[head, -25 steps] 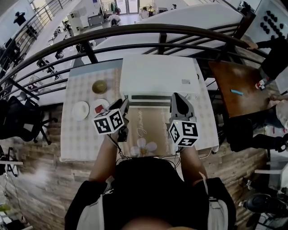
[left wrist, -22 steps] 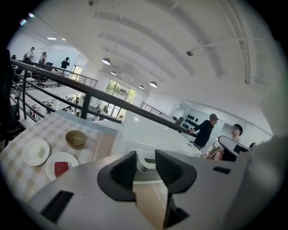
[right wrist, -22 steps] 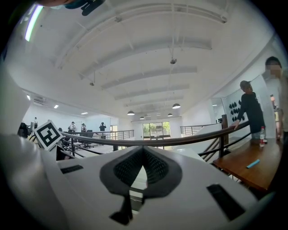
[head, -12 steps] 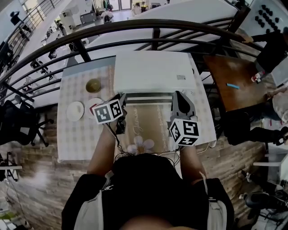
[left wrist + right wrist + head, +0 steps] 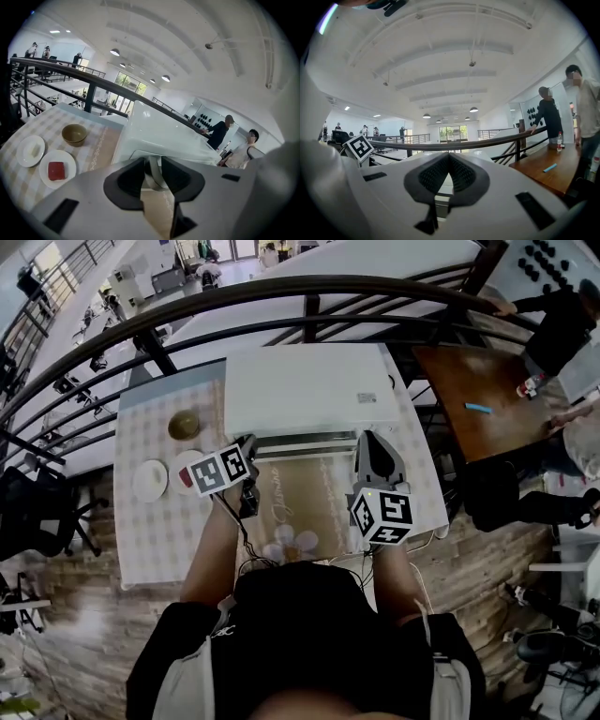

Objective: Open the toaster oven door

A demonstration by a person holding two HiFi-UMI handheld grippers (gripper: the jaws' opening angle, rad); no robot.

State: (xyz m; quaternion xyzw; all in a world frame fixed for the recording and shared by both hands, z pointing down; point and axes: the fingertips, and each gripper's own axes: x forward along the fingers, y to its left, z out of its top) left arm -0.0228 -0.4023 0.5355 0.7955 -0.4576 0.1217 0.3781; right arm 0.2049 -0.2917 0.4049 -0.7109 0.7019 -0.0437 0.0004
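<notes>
The white toaster oven [image 5: 305,390] stands at the back of the checked table [image 5: 150,531], its door closed and a long handle [image 5: 305,442] along its front. My left gripper [image 5: 249,441] hovers at the oven's front left corner. In the left gripper view the oven [image 5: 159,136] fills the middle, and my left gripper [image 5: 151,161] is slightly open, with a white part of the oven front showing in the gap. My right gripper [image 5: 374,439] is held at the front right, just short of the handle. In its own view the right gripper [image 5: 449,157] has its pads meeting, with nothing between them.
Left of the oven are an olive bowl [image 5: 74,134], a small white plate [image 5: 31,150] and a plate with a red piece [image 5: 57,170]. A beige runner [image 5: 300,498] lies before the oven. A black railing [image 5: 281,296] runs behind; a brown table [image 5: 469,399] with people stands right.
My left gripper has moved up and forward to the oven's front left corner. The right gripper has barely shifted. The oven door stays closed.
</notes>
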